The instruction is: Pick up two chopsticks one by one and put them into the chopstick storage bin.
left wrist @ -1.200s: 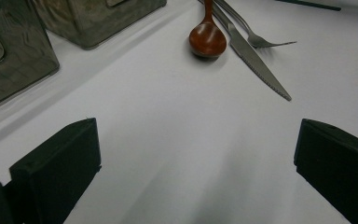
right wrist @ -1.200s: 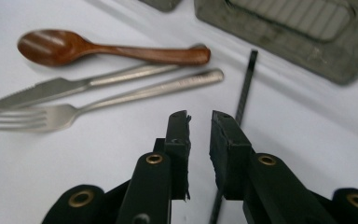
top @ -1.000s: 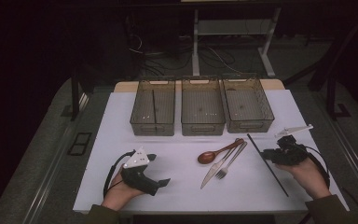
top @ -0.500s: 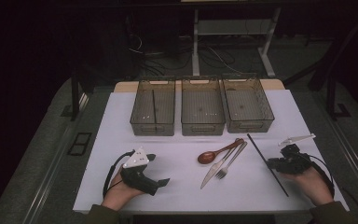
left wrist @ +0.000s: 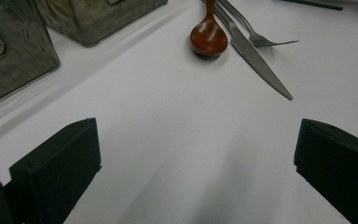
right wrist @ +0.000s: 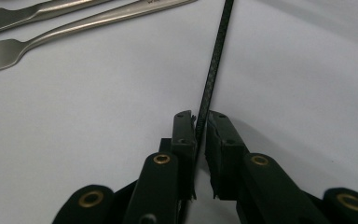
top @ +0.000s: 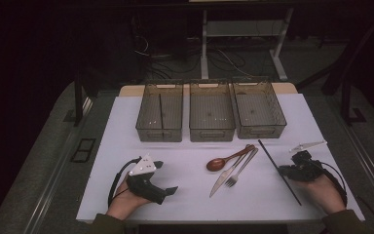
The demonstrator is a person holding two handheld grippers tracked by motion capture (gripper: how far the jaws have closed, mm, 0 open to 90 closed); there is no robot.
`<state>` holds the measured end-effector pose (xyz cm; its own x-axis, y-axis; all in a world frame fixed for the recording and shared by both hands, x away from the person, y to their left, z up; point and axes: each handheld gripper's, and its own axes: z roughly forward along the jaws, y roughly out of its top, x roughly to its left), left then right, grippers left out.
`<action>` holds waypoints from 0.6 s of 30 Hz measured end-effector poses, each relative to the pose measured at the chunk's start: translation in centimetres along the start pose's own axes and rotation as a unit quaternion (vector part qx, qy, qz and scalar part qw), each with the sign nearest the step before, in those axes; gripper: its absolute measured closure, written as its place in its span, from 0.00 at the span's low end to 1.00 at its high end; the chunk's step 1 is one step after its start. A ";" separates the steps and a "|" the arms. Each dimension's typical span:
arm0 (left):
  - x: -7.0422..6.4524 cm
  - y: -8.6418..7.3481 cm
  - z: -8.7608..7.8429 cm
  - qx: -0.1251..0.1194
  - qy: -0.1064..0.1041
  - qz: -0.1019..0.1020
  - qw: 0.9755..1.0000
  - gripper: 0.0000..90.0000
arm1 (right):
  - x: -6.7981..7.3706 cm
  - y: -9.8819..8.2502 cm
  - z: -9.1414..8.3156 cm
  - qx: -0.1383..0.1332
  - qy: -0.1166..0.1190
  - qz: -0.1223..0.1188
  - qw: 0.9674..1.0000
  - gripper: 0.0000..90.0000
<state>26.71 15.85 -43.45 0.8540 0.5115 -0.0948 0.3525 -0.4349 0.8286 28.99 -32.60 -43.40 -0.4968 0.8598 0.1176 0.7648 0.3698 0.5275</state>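
black rod (right wrist: 213, 70) running off the top edge, fork (right wrist: 37, 44) tines cut at left — spoon (left wrist: 208, 37) handle clipped above

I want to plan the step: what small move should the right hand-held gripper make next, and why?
Probably finish closing, then lift. The right hand-held gripper has just been closing around the black rod, which sits between its jaws while lying flat on the table.

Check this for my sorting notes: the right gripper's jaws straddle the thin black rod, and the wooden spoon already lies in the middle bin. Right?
Not quite. The high view shows the wooden spoon on the white table, beside the knife. The right gripper does straddle the thin black rod.
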 end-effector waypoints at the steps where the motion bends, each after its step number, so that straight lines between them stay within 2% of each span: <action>1: 0.0 0.0 0.0 0.000 0.000 0.000 1.000 0.00 | 0.0 0.0 0.1 0.002 -0.001 0.000 1.000 0.90; 10: 0.0 0.0 0.1 -0.001 -0.001 -0.003 1.000 0.00 | 0.2 0.0 0.3 0.006 -0.008 -0.005 1.000 0.91; 18: 0.0 0.0 0.2 0.000 -0.003 -0.001 1.000 0.00 | 0.1 0.0 0.3 0.005 -0.007 0.009 1.000 0.93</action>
<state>26.75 15.67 -43.55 0.8560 0.5071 -0.1002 0.3540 -0.4339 0.8285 29.04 -32.42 -43.66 -0.4769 0.8715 0.1143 0.7775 0.3576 0.5174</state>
